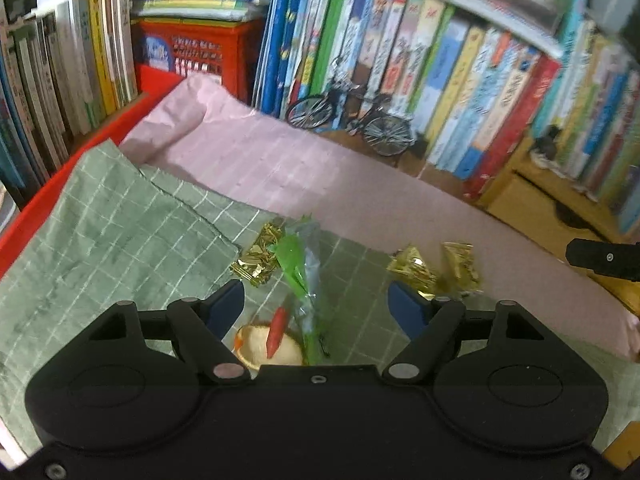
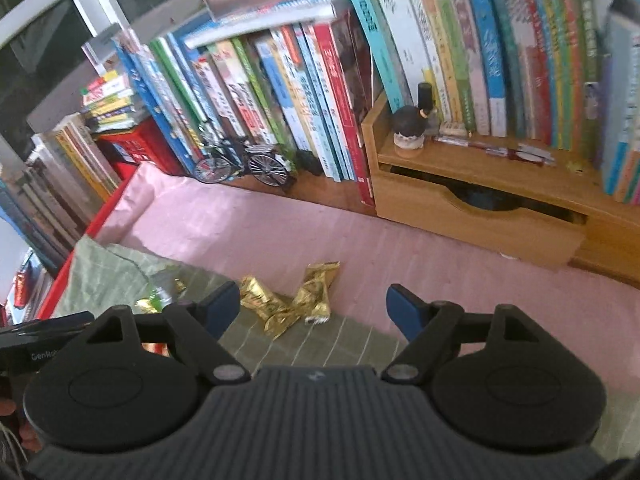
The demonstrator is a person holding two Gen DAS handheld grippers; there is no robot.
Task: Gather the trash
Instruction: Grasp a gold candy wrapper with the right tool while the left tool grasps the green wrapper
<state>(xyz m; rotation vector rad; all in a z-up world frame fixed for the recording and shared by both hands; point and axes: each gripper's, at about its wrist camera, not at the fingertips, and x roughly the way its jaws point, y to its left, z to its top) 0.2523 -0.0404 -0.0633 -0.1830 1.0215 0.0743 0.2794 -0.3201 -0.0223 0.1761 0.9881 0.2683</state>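
Gold wrappers: we judge them light, crinkly foil that gives under the pads. They lie in a loose pile where the green cloth meets the pink cloth. We would pinch a raised fold, not a flat edge.
Green wrapper: thin film, limp and probably slippery. It lies on the green cloth beside another gold wrapper. We would grip its bunched middle.
Left gripper: jaws wide apart, nothing held; pitched steeply down over the green wrapper.
Right gripper: jaws wide apart, nothing held; pitched down, with the gold pile ahead between its fingers.
Contact: none visible on either side.
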